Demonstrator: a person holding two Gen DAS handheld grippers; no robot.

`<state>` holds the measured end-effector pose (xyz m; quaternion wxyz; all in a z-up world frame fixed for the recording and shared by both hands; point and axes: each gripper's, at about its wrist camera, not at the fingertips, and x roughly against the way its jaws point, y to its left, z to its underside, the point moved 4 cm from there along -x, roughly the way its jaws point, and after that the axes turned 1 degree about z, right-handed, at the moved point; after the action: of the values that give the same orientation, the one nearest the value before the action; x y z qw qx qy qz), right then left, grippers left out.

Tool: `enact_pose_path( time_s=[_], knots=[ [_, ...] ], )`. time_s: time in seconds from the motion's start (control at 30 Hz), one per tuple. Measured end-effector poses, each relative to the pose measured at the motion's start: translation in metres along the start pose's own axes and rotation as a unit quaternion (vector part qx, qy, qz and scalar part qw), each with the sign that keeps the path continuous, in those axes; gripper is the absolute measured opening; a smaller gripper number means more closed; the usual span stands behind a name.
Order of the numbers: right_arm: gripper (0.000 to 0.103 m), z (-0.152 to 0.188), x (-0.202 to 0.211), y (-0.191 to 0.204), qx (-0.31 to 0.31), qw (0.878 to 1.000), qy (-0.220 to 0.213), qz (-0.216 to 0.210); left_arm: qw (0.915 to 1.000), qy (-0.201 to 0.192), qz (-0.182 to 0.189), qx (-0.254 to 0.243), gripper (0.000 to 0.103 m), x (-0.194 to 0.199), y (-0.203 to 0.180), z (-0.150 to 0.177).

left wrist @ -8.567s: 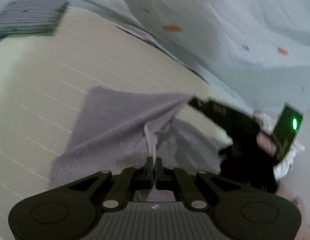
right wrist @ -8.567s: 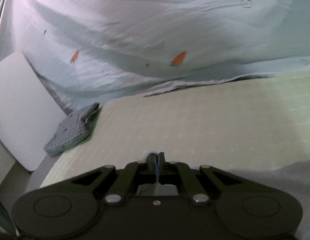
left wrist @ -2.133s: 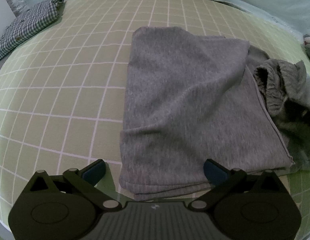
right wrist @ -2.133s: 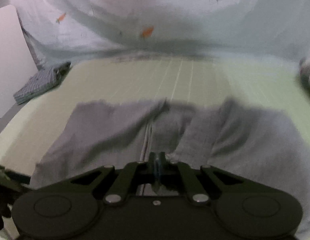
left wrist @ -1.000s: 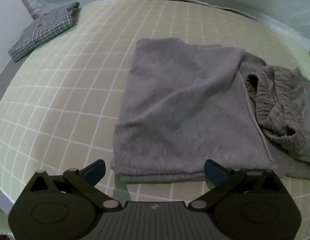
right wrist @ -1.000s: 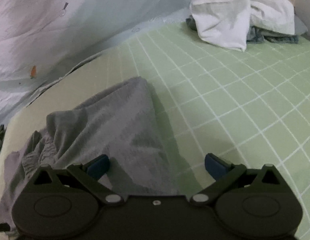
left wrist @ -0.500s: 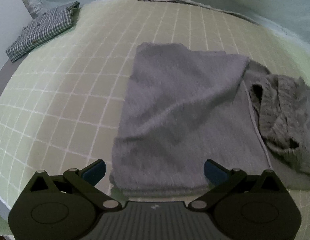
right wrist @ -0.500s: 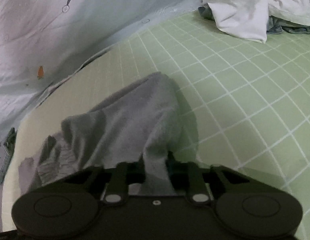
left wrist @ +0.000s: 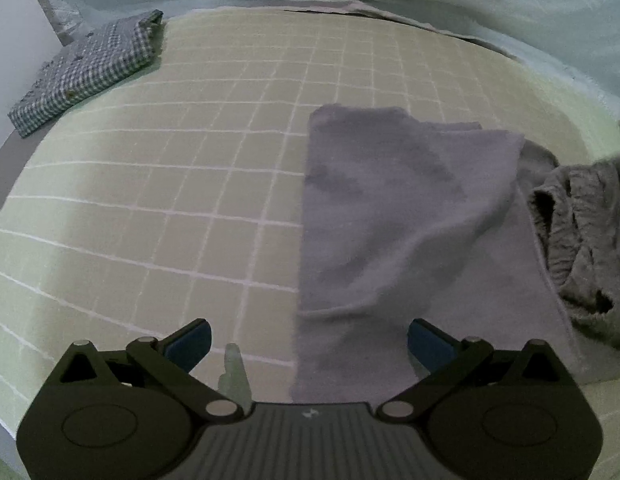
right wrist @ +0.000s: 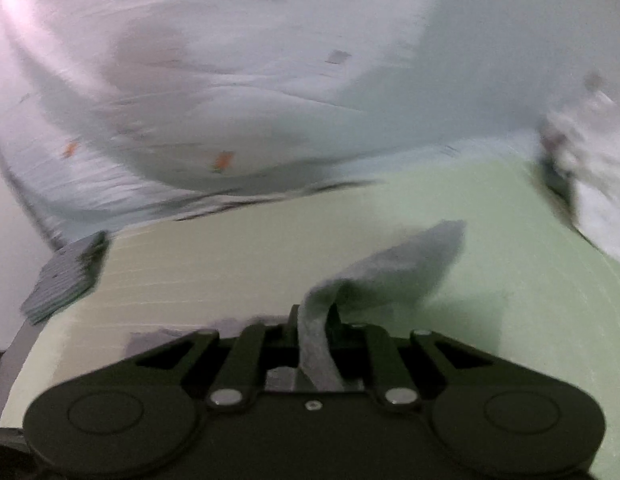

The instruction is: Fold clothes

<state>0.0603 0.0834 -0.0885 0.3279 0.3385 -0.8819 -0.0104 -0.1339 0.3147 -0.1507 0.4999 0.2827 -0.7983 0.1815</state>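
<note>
On the green checked bed point(left wrist: 150, 200), grey garment point(left wrist: 390, 216) lying half folded, left hand-held gripper point(left wrist: 308, 340) spread wide above its near edge, right hand-held gripper point(right wrist: 313, 320) just clamped onto a lifted grey fold.

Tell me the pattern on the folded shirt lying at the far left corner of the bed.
The folded shirt has a small blue-and-white check, clearest in the left wrist view.

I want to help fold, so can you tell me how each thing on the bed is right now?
Grey garment: partly folded flat, one end lifted.
Right hand-held gripper: just closed, shut on the grey garment.
Left hand-held gripper: open, holding nothing.
Checked shirt: folded, lying at the bed's far corner.
White clothes: unfolded heap, blurred.
Green checked bedsheet: spread flat.
</note>
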Motion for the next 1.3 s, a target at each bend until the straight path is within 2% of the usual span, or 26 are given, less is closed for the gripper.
enact_pose_path(
  time_s=[0.13, 0.2, 0.23, 0.27, 0.33, 0.37, 0.43, 0.47, 0.53, 0.67, 0.77, 0.87, 1.03, 1.17, 1.3],
  knots=[
    [0.011, 0.008, -0.02, 0.068, 0.037, 0.997, 0.018, -0.063, 1.0, 0.004, 0.003, 0.009, 0.103, -0.001, 0.022, 0.002],
    [0.013, 0.025, -0.036, 0.103, 0.074, 0.992, 0.049, -0.086, 0.9998, 0.006, 0.006, 0.017, 0.103, -0.003, 0.032, 0.003],
    [0.017, 0.041, -0.049, 0.119, 0.103, 0.987, 0.08, -0.091, 0.9997, 0.007, 0.008, 0.021, 0.103, -0.003, 0.035, 0.004],
    [0.03, 0.058, -0.061, 0.13, 0.128, 0.982, 0.108, -0.088, 0.9996, 0.009, 0.009, 0.024, 0.103, -0.003, 0.038, 0.004],
    [0.048, 0.088, -0.079, 0.143, 0.162, 0.973, 0.148, -0.07, 0.9995, 0.009, 0.011, 0.027, 0.103, -0.003, 0.042, 0.005],
    [0.051, 0.101, -0.085, 0.147, 0.177, 0.968, 0.166, -0.059, 0.9996, 0.006, 0.011, 0.025, 0.103, -0.002, 0.042, 0.005],
    [0.056, 0.11, -0.08, 0.143, 0.191, 0.965, 0.172, -0.046, 0.9997, 0.0, 0.01, 0.021, 0.103, 0.001, 0.042, 0.004],
    [0.066, 0.107, -0.073, 0.139, 0.192, 0.966, 0.165, -0.048, 0.9997, -0.004, 0.011, 0.022, 0.103, 0.003, 0.042, 0.004],
    [0.079, 0.095, -0.056, 0.129, 0.196, 0.971, 0.133, -0.035, 0.9995, -0.008, 0.014, 0.028, 0.103, 0.005, 0.041, 0.002],
    [0.093, 0.067, -0.023, 0.103, 0.19, 0.98, 0.057, 0.027, 0.9988, -0.025, 0.022, 0.036, 0.103, 0.012, 0.034, -0.007],
    [0.096, 0.057, -0.023, 0.069, 0.158, 0.983, 0.047, 0.082, 0.9974, -0.036, 0.043, 0.045, 0.102, 0.018, 0.021, -0.017],
    [0.096, 0.063, -0.029, 0.032, 0.111, 0.983, 0.08, 0.126, 0.9947, -0.033, 0.079, 0.056, 0.096, 0.021, 0.004, -0.024],
    [0.096, 0.081, -0.018, 0.0, 0.042, 0.989, 0.086, 0.112, 0.9914, -0.02, 0.118, 0.051, 0.087, 0.021, -0.025, -0.025],
    [0.096, 0.088, -0.012, -0.006, 0.037, 0.988, 0.088, 0.121, 0.9895, -0.002, 0.137, 0.046, 0.086, 0.017, -0.038, -0.028],
    [0.096, 0.101, -0.01, -0.017, 0.03, 0.985, 0.111, 0.13, 0.9812, 0.019, 0.179, 0.07, 0.087, 0.01, -0.049, -0.027]
  ],
)
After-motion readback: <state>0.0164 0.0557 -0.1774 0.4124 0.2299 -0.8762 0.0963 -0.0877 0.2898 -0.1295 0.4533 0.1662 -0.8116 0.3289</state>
